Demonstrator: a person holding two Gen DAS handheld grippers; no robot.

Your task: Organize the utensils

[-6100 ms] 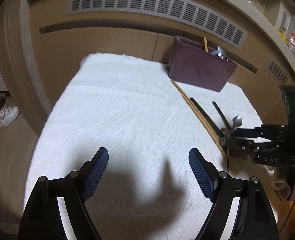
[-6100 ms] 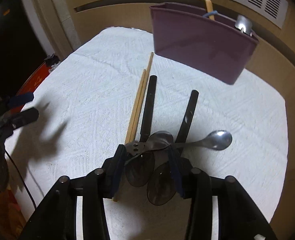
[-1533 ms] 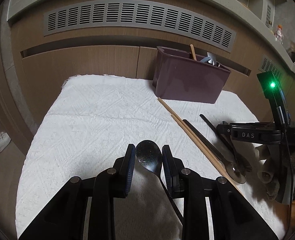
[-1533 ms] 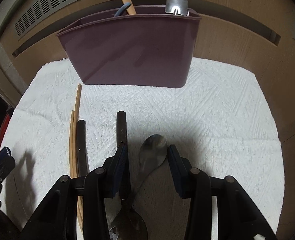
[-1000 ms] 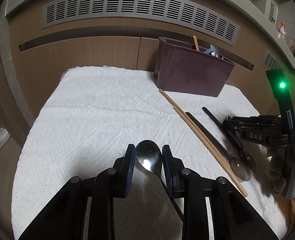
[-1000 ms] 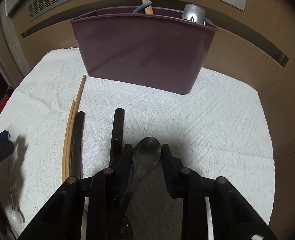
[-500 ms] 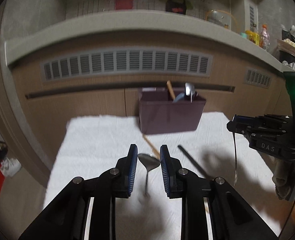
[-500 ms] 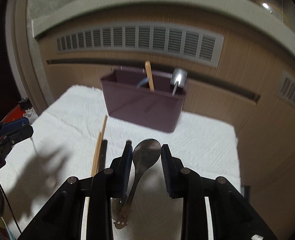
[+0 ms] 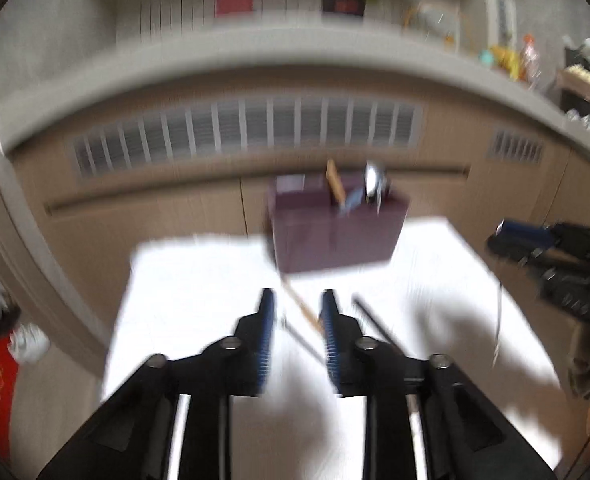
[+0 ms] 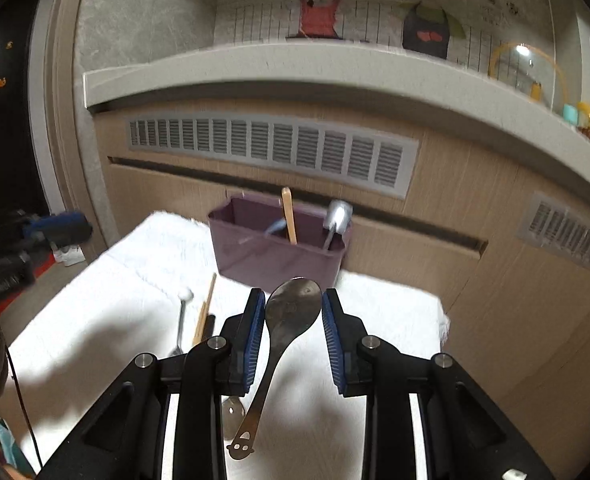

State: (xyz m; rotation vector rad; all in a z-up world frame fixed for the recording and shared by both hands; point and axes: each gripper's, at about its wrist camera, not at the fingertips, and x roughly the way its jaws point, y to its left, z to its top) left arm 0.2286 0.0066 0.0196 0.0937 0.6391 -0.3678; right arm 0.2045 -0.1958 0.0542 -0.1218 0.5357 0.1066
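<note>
My right gripper [image 10: 289, 322] is shut on a steel spoon [image 10: 291, 312], bowl up between the pads, handle hanging down, held above the white cloth. The purple utensil bin [image 10: 273, 254] stands at the back of the cloth with a wooden chopstick [image 10: 289, 216] and a metal utensil [image 10: 337, 216] in it. The left wrist view is blurred. My left gripper [image 9: 295, 328] has its jaws a small gap apart, and I see no spoon between them. A thin steel spoon [image 10: 182, 320] hangs in the air below the left gripper. Chopsticks [image 10: 205, 312] lie on the cloth.
The white cloth [image 10: 115, 300] covers a small table against a wooden panel with a grey vent [image 10: 271, 152]. The bin also shows in the left wrist view [image 9: 335, 232]. The right gripper's body is at the right of that view [image 9: 555, 256]. The cloth's right edge drops off [image 10: 441, 320].
Both grippers have risen higher and tilted up. The spoon that sat between the left pads half a second ago no longer shows there; the right gripper still holds its spoon.
</note>
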